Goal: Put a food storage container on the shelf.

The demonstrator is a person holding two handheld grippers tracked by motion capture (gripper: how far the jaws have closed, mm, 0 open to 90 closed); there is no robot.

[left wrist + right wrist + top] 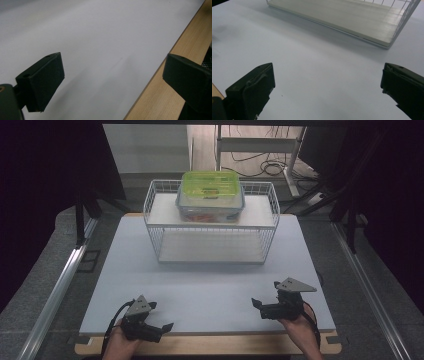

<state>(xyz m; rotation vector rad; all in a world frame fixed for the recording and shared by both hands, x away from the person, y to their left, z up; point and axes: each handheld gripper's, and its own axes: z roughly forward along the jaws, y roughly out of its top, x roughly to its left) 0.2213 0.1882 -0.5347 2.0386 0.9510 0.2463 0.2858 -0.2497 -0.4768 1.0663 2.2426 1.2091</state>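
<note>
I have both grippers low at the near edge of the white table (210, 285), the left gripper (160, 317) at about 7 o'clock and the right gripper (265, 292) at about 5 o'clock. Both have their jaws spread wide with nothing between them; the left gripper view and the right gripper view each show bare tabletop in the gap.

The thing nearest my reach is the clear food box (210, 202) with the green lid (210, 184), sitting at 12 o'clock on the upper shelf of the white wire rack (155, 215), well apart from both grippers. Something reddish shows through its wall, though I cannot tell what.

I judge it a stiff plastic box — rigid walls, smooth and likely slippery, and moderately weighted by its contents. One gripper on a smooth side could let it twist or slide, so I would take it from both short ends, at 9 and 3 o'clock, pinching under the lid's rim where the lip gives purchase. The lid clips look like the weak spot; I would avoid squeezing those. The rack's raised wire rim means lifting it up first, not dragging it forward.
</note>
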